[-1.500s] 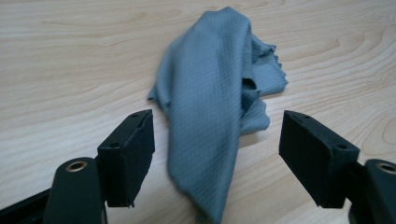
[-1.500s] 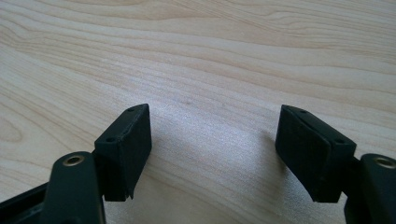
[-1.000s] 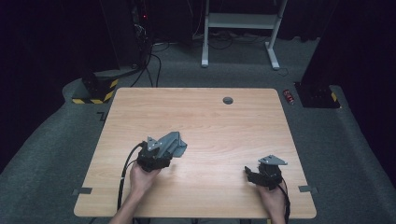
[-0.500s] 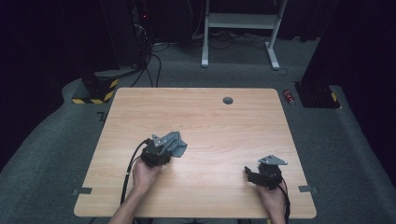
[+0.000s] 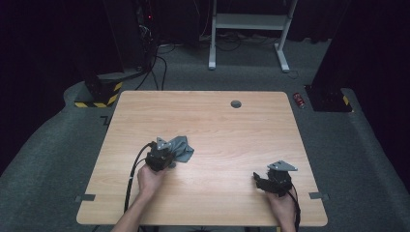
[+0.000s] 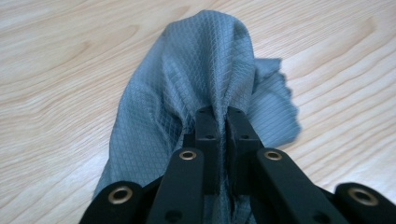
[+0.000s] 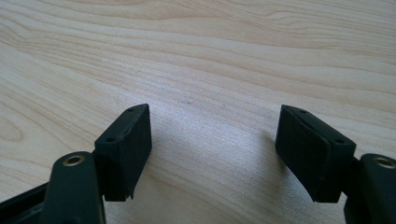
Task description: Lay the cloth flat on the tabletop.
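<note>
Currently a grasp is being completed: the grey cloth is being pinched by the left gripper, whose jaws have just been closing and are now standing almost together, with a bunched fold of the diamond-weave fabric caught between the pads. Ahead of the jaw tips the cloth is being pulled up into a ridge; to their right a frayed edge is lying flat on the wooden table. In the high view the cloth is seen crumpled just beyond and to the right of the left gripper, on the near-left part of the table.

Meanwhile the right gripper is being held idle over bare wood, jaws spread wide, nothing between them; in the high view it is sitting well apart from the cloth, near the front right edge.

Step judged: pick-up of the cloth, grip just made, lift not yet started. Next move is probably calling for a raise of the left gripper with the pinch kept firm, so the fold is not being slipped out. If spreading or folding is being aimed at, the right gripper is needed at a free corner, likely the frayed edge right of the left jaws.
</note>
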`<state>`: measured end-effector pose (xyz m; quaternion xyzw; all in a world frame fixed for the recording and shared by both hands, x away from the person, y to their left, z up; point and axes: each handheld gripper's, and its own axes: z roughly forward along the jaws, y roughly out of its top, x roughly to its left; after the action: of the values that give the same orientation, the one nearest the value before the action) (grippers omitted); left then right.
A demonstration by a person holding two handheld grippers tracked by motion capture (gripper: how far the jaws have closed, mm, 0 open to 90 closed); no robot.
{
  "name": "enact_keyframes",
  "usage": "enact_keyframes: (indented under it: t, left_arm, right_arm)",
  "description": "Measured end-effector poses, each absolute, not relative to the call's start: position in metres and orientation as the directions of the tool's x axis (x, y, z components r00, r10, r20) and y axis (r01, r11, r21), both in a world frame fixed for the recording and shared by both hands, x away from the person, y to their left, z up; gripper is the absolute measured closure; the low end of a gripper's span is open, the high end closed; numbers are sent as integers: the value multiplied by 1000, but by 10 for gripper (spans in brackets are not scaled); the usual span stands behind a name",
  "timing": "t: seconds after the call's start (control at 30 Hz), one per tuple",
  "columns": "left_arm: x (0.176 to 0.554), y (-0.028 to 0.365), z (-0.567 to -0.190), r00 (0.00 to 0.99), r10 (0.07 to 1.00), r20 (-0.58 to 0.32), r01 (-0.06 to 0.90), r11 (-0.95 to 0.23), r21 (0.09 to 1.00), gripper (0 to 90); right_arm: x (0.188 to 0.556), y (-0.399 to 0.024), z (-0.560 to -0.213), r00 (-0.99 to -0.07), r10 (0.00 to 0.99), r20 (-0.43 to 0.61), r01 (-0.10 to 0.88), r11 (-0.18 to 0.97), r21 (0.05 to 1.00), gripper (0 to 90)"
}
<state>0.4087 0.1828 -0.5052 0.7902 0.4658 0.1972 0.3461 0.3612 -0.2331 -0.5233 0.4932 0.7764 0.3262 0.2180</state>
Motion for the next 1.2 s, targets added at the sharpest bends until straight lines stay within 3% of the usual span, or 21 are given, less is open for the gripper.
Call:
enact_keyframes:
  t: [0.2, 0.63, 1.2]
  left_arm:
    - [407, 181, -499, 499, 865, -58, 593, -292, 750, 852]
    - [406, 152, -473, 597, 800, -67, 527, -328, 784, 851]
    - [405, 114, -475, 681, 721, -125, 515, -351, 782, 848]
  right_arm:
    - [361, -233, -523, -418, 908, -17, 624, 301, 721, 266]
    - [361, -233, -523, -420, 908, -16, 624, 301, 721, 266]
    - [361, -233, -523, -422, 906, -18, 621, 304, 722, 269]
